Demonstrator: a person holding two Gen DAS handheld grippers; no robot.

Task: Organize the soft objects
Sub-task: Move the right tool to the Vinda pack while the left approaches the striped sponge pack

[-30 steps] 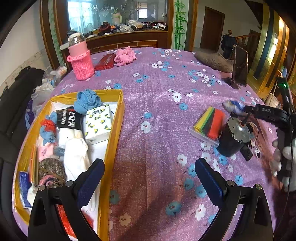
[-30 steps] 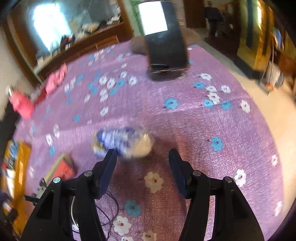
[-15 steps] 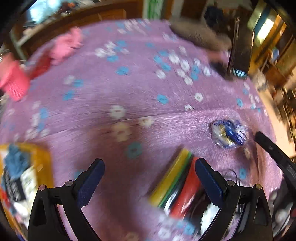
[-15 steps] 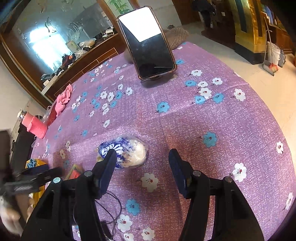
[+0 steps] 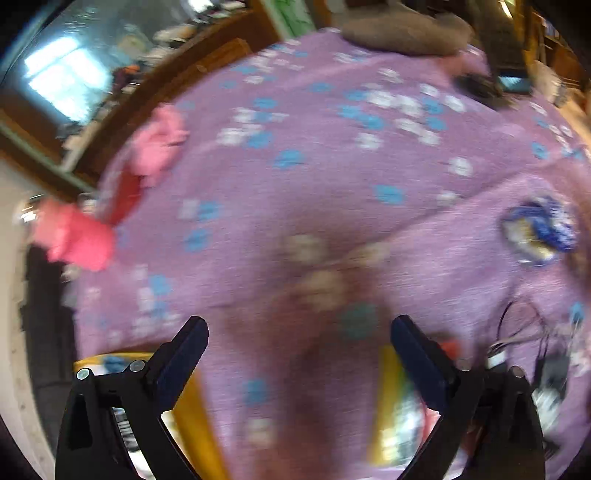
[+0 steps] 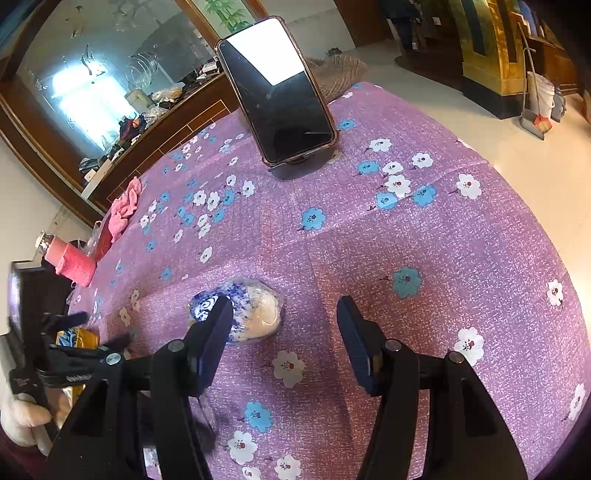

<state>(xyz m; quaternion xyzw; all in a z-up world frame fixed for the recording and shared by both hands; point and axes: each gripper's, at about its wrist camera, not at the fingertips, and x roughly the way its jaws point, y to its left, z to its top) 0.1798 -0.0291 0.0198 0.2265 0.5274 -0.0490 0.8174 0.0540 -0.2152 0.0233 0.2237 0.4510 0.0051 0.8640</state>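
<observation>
A purple flowered tablecloth [image 6: 424,236] covers the whole table and fills both views. At its far edge a phone [image 6: 277,88] leans upright on a dark stand, with a brown cushion [image 5: 402,29] lying behind it. A yellow tray [image 5: 192,410] sits at the near left of the table; in the left wrist view, which is blurred, only its corner shows, beneath the left gripper [image 5: 299,354], whose jaws stand wide apart with nothing between them. The right gripper [image 6: 284,325] also has its jaws spread and empty. A blue-and-white soft bundle [image 6: 243,314] lies on the cloth just in front of the right gripper's left finger, partly hidden by it. A pink bottle [image 6: 72,262] stands near the left edge of the table, with a pink cloth [image 6: 125,206] beyond it. A striped packet [image 5: 399,406] lies by the left gripper's right finger.
</observation>
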